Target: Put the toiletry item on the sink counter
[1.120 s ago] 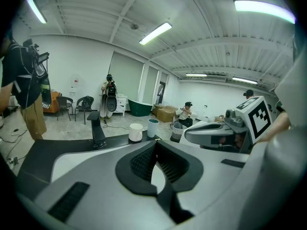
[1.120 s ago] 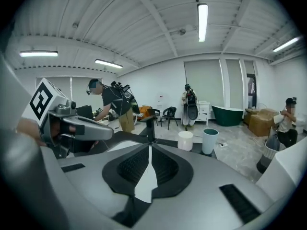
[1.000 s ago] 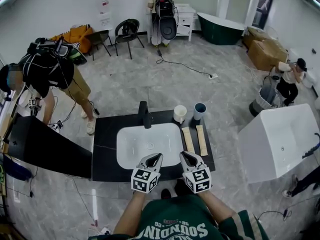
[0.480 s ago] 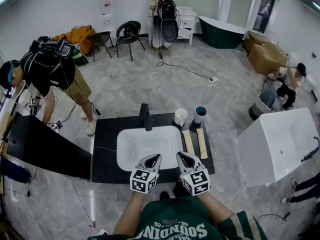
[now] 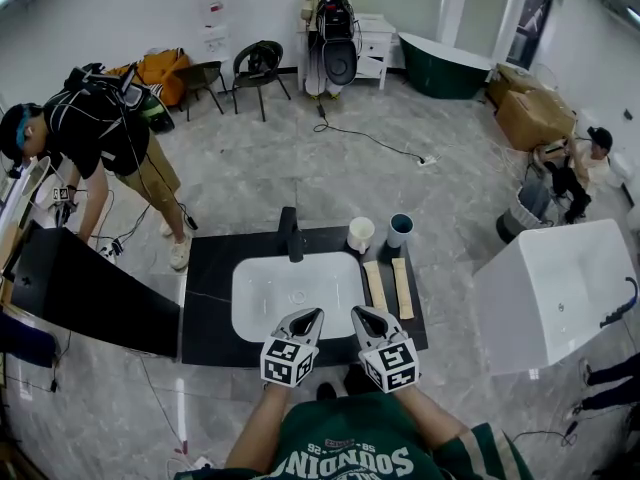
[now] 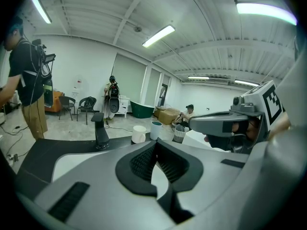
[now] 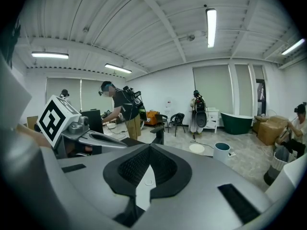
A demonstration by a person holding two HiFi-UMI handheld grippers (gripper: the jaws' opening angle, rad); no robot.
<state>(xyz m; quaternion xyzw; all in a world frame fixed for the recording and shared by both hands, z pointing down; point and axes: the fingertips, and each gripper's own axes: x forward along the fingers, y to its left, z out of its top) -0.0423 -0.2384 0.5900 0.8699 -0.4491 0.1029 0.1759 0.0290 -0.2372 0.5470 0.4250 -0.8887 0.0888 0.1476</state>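
Note:
The black sink counter (image 5: 205,288) holds a white basin (image 5: 262,298) and a black faucet (image 5: 290,233). Right of the basin lie two long tan flat items (image 5: 375,285) (image 5: 401,286). Behind them stand a white cup (image 5: 360,233) and a blue cup (image 5: 400,229). My left gripper (image 5: 307,320) and right gripper (image 5: 365,319) hover side by side over the counter's front edge. Both are shut and empty, with the tips touching in the left gripper view (image 6: 154,143) and the right gripper view (image 7: 150,146). Both gripper views also show the faucet (image 6: 100,131) (image 7: 158,134) and the cups (image 6: 139,133) (image 7: 221,152).
A person (image 5: 95,138) bends over a black table (image 5: 80,288) to the left. A white bathtub (image 5: 560,288) stands at the right, with another person (image 5: 575,173) crouched beyond it. Chairs (image 5: 255,68), a cable (image 5: 370,133) and boxes (image 5: 535,113) sit farther back.
Both grippers stay shut and almost still; the right one has edged slightly left. The person at the left has shifted a little.

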